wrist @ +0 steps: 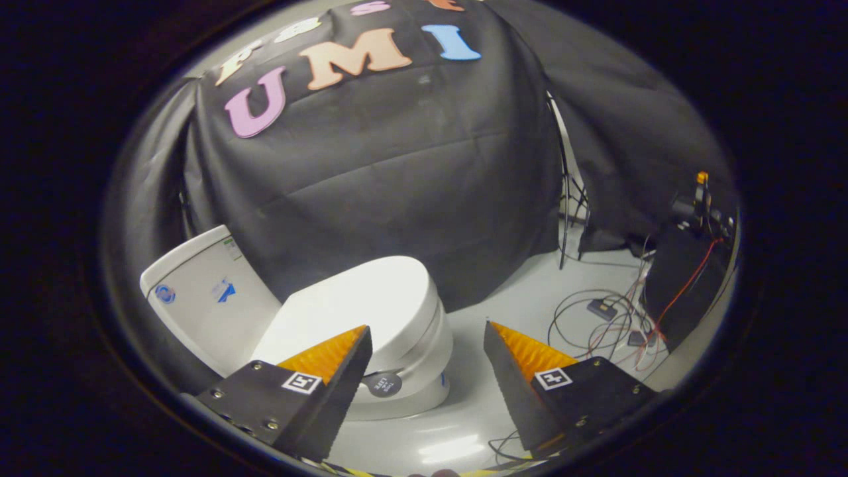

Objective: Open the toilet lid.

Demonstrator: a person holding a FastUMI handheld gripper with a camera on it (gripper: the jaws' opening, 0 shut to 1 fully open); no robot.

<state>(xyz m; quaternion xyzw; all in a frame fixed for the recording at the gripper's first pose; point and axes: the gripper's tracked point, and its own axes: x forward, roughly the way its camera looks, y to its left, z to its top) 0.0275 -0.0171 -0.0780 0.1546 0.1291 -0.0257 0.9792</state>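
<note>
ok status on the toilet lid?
Gripper open, fingers empty. Toilet lid down, just ahead of the left finger, untouched. Cables on floor off right, clear of path.

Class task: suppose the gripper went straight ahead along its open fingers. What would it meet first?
The gripper is open, with bare floor between its fingers and the booth cloth beyond. The closed toilet lid sits off toward the left finger. Probably floor first, though depth is unclear.
</note>
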